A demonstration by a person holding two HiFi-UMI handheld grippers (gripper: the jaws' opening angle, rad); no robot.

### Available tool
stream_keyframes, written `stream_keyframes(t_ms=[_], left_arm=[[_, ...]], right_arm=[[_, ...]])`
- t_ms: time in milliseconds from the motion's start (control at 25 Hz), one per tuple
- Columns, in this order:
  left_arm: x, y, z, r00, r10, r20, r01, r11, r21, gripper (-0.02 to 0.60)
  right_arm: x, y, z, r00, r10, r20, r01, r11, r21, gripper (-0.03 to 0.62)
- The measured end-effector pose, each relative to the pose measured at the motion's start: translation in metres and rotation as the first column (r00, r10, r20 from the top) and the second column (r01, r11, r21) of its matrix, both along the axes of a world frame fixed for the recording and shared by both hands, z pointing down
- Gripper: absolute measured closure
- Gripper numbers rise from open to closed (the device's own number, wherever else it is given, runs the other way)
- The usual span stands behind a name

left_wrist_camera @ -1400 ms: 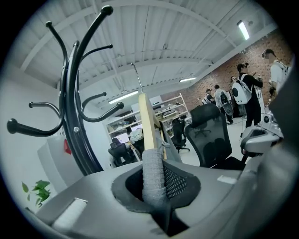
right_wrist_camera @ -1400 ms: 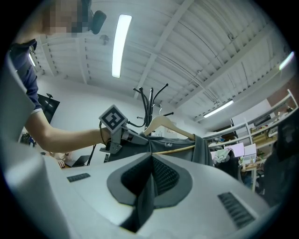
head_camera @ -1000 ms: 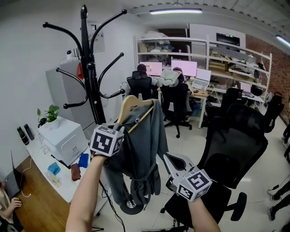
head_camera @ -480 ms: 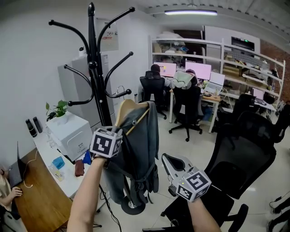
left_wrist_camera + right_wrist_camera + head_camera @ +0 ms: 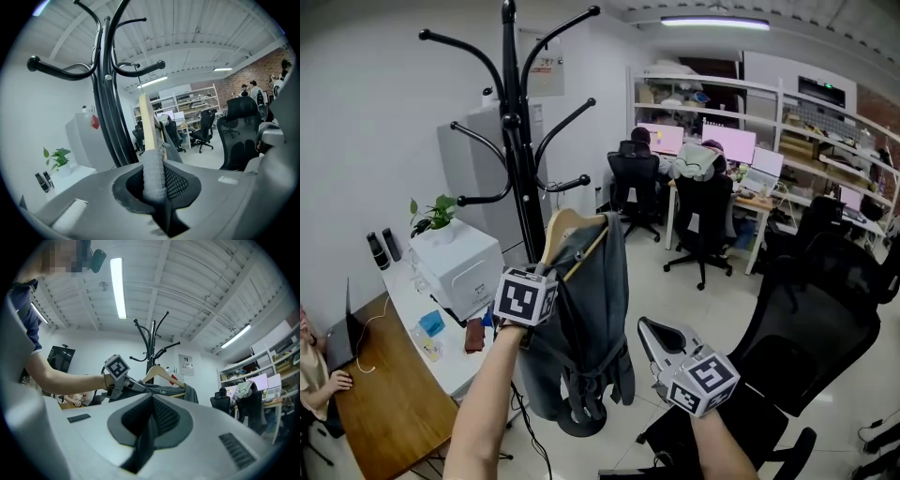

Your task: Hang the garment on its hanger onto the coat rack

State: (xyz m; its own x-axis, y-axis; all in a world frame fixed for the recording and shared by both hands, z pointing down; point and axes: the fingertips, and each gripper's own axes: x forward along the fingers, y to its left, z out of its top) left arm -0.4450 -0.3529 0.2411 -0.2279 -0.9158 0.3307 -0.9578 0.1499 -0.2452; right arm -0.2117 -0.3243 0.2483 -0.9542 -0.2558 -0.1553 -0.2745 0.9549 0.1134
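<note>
A grey garment [image 5: 586, 319] hangs on a wooden hanger [image 5: 563, 229], held up in front of the black coat rack [image 5: 518, 150]. My left gripper [image 5: 542, 286] is shut on the hanger's garment-covered end [image 5: 153, 171], and the wood [image 5: 148, 126] rises from the jaws beside the rack pole [image 5: 104, 93]. The hanger's metal hook [image 5: 136, 65] sits near a lower rack arm [image 5: 140, 70]. My right gripper [image 5: 650, 327] is lower right of the garment, shut and empty, apart from the fabric. The right gripper view shows its closed jaws [image 5: 150, 413], the hanger [image 5: 161, 373] and the rack [image 5: 151, 341] beyond.
A black office chair [image 5: 806, 319] stands close at the right. Left of the rack are a white table [image 5: 441, 352] with small items, a white box [image 5: 455, 272], a plant [image 5: 431, 214] and a wooden desk [image 5: 384, 403]. People sit at monitors [image 5: 675, 141] further back.
The coat rack has shifted right and grown larger in the head view, so the hanger top now sits closer to its lower arm. Both grippers keep their hold and pose.
</note>
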Motion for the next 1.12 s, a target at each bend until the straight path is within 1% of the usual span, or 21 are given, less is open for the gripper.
stream_keyframes(t_ms=[160,280,640,760,840,920,960,1120], left_arm=[[-0.003,0.002,0.010,1.000,-0.010,-0.007,0.010,1.000,-0.012,0.541],[-0.002,-0.001,0.010,1.000,-0.012,0.003,0.012,1.000,-0.015,0.540],[-0.007,-0.005,0.011,0.997,-0.019,0.077,0.019,1.000,0.004,0.529],[-0.005,-0.006,0.008,0.995,-0.019,0.097,0.016,1.000,0.024,0.516],[-0.003,-0.004,0.006,0.995,-0.016,0.096,0.012,0.999,0.039,0.485],[-0.001,-0.003,0.006,0.995,-0.002,0.100,-0.003,0.999,0.045,0.430],[0.000,-0.001,0.008,0.995,0.007,0.101,-0.011,0.999,0.045,0.422],[0.006,0.011,0.005,0.993,0.028,0.116,-0.037,0.996,0.077,0.320]], right_arm=[[-0.001,0.003,0.006,1.000,-0.001,-0.005,0.001,1.000,-0.009,0.594],[0.000,0.003,0.008,1.000,0.007,-0.004,-0.007,1.000,-0.018,0.594],[0.001,0.008,0.013,0.999,0.041,0.000,-0.041,0.999,-0.029,0.594],[0.003,0.009,0.012,0.999,0.048,0.000,-0.048,0.998,-0.034,0.594],[0.003,0.011,0.012,0.999,0.053,0.000,-0.053,0.998,-0.036,0.594],[0.003,0.013,0.013,0.998,0.055,0.000,-0.055,0.998,-0.035,0.594],[0.002,0.014,0.013,0.999,0.054,-0.001,-0.054,0.998,-0.033,0.594],[-0.005,0.022,0.015,0.999,0.045,-0.007,-0.045,0.999,-0.031,0.594]])
